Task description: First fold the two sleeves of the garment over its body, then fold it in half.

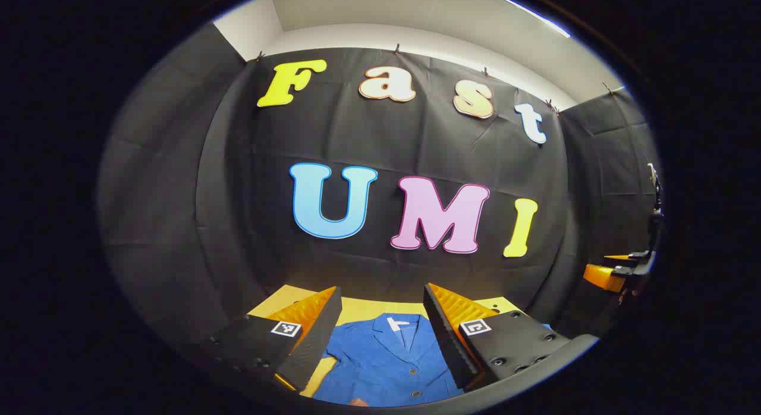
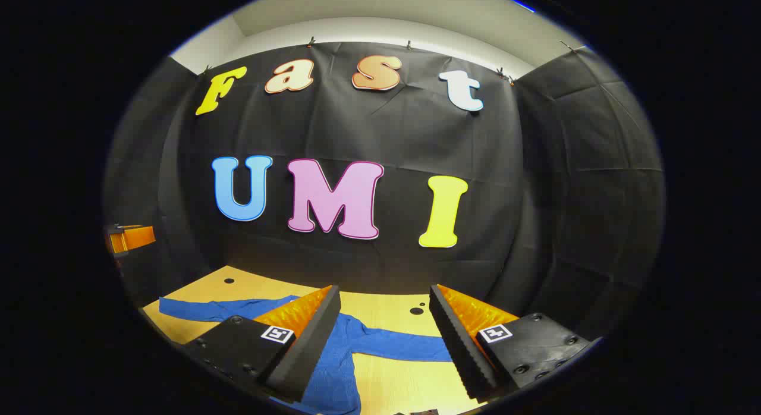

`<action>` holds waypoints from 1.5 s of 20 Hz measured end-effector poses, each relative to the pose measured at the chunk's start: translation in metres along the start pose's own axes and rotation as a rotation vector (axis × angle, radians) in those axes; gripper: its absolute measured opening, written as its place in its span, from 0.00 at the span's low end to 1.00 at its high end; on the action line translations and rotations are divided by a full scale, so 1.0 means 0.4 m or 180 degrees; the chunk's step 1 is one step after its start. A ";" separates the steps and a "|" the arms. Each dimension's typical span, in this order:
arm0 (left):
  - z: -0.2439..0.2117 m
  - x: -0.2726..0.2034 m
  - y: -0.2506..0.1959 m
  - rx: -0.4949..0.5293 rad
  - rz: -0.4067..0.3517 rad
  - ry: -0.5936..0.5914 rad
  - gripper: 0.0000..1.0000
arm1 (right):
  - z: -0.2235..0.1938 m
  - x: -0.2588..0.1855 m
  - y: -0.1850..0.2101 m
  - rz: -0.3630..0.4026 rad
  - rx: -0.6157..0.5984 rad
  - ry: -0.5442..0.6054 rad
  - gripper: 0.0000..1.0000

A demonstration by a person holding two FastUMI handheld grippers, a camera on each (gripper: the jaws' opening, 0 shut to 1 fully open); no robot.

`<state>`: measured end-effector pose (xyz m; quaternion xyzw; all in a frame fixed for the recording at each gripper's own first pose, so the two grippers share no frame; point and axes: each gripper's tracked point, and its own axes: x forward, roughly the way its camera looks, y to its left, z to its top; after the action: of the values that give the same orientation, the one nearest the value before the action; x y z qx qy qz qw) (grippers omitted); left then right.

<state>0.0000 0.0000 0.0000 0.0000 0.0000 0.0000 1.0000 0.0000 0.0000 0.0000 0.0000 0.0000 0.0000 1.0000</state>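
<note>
right gripper view shows the blue garment (image 2: 333,367) lying flat on the yellow worktop (image 2: 392,379), sleeves still spread, both grippers' fingers open and empty above it; first sleeve fold likely needs a grip on a cuff.

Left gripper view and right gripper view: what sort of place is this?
Probably a purpose-built recording booth: black cloth wall on all sides, a wooden table, and a blue shirt laid flat on it.

The garment (image 1: 386,361) is matt woven cloth with small glossy buttons — its sleeve (image 2: 404,346) at 6 o'clock in the right gripper view looks the same. The bench (image 2: 392,379) is smooth, pale wood-look board. The fingers' (image 1: 446,338) inner faces are ribbed — matt, foam-like.
</note>
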 end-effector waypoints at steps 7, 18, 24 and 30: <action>0.025 0.009 -0.004 -0.0063 -0.0014 -0.0038 0.80 | -0.004 0.030 -0.005 -0.0034 0.0023 0.0034 0.96; 0.047 0.006 0.006 0.0033 0.0000 -0.0122 0.80 | 0.027 0.052 -0.018 -0.0032 0.0054 0.0005 0.96; 0.048 -0.002 0.017 0.0044 -0.0004 -0.0154 0.79 | 0.005 0.094 -0.033 0.0106 -0.0034 0.0225 0.96; 0.029 -0.004 0.018 -0.0009 0.0049 -0.0107 0.79 | -0.110 0.174 -0.171 0.0007 0.0524 0.0896 0.96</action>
<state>-0.0016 0.0074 0.0116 -0.0015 -0.0168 0.0077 0.9998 0.0696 -0.0683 -0.0438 0.0819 0.1402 0.0011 0.9867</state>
